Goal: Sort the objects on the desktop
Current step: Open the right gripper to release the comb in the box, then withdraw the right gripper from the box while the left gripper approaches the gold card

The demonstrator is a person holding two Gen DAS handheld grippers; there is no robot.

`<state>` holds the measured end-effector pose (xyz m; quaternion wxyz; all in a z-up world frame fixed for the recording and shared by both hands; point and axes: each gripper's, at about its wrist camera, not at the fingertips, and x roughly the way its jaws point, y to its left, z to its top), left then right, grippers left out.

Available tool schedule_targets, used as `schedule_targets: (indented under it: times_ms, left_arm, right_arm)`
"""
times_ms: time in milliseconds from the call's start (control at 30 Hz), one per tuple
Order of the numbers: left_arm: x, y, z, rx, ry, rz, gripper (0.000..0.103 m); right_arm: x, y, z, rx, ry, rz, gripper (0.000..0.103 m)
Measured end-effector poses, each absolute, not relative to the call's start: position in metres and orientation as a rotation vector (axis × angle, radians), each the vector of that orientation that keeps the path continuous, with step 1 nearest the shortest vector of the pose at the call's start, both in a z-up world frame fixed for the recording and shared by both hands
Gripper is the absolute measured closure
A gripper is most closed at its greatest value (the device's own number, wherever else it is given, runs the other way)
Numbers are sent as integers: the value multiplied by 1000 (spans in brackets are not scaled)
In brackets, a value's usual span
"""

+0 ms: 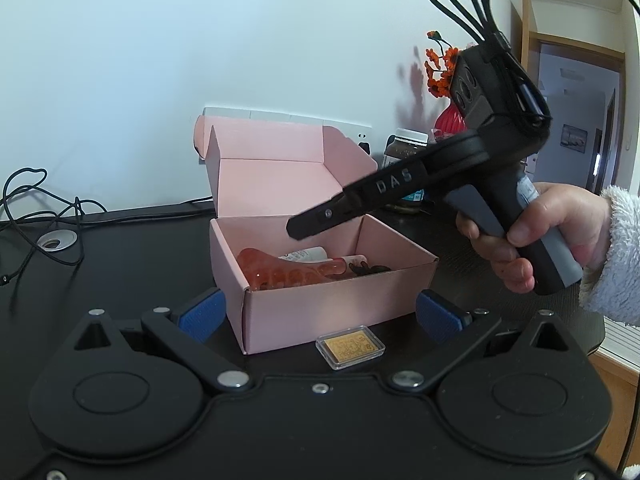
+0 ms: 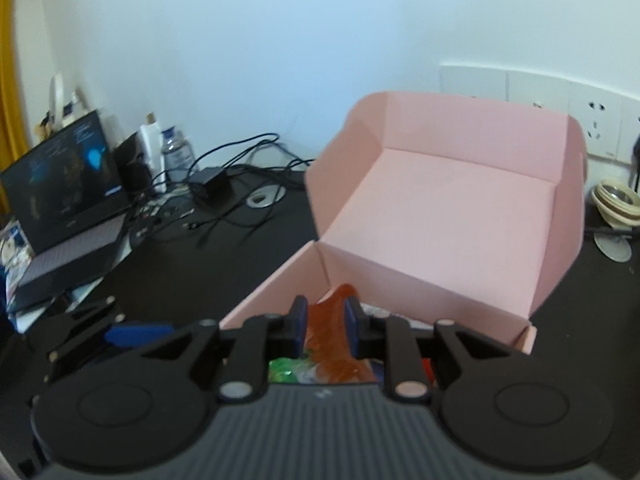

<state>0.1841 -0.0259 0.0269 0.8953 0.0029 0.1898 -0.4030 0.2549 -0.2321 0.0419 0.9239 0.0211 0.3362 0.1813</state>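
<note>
- Right tool (image 2: 325, 324): its blue-padded fingers stand close together with a translucent orange plastic hair claw (image 2: 334, 344) between them. The pads appear to touch the claw's sides, so the grip looks closed on it, though the blurred picture leaves contact uncertain.
- In the left wrist view the right tool (image 1: 298, 229) slants down over the open pink cardboard box (image 1: 320, 308). The tips sit above the box's interior, a pose suited to lowering or lifting a piece there.
- Right hand (image 1: 532, 236): wrapped around the grey handle, thumb on the near side, a white fleece sleeve (image 1: 616, 256) at the wrist. The handle tilts so that the fingers point down and leftward.
- Left tool (image 1: 320, 312): spread wide with nothing between its blue pads, which flank the box's front corner. This may be for steadying it.
- Box contents: the orange claw, a white tube and a dark clip lie on the floor, with the lid standing upright behind.
- A clear plastic case with a gold card (image 1: 350, 347) lies on the black counter (image 1: 132, 264), just in front of the box and outside it.
</note>
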Motion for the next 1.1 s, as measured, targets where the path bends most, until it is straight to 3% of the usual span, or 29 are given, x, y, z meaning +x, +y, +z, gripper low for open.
schedule_targets:
  times_ms: [300,500,533,567,600,667,933,1100]
  left_arm:
    - [183,-26,27,6,393,-833,0]
    - [183,-26,27,11,391,-833,0]
    - [183,-26,27,11,391,-833,0]
    - [183,-26,26,10,391,-833,0]
    - [183,-26,26,9,391,-833,0]
    - [183,-26,26,7,393,-833,0]
    - [181,-26,27,9,390,-830,0]
    - [181,-25,26,5,390,-827,0]
  right_arm:
    - [263,-237,21,68,762,325,82]
    - [249,-238,28,76,687,331,81]
    - [247,-238,29,77,675,332,75]
    - [244,-238,30,79,662,332,58]
    - [242,-239,32,80,650,333,34]
    - [237,-239,34,82,625,335,14]
    - [213,-239,44,73,529,329,1]
    - [189,-242,45,37,462,275,1]
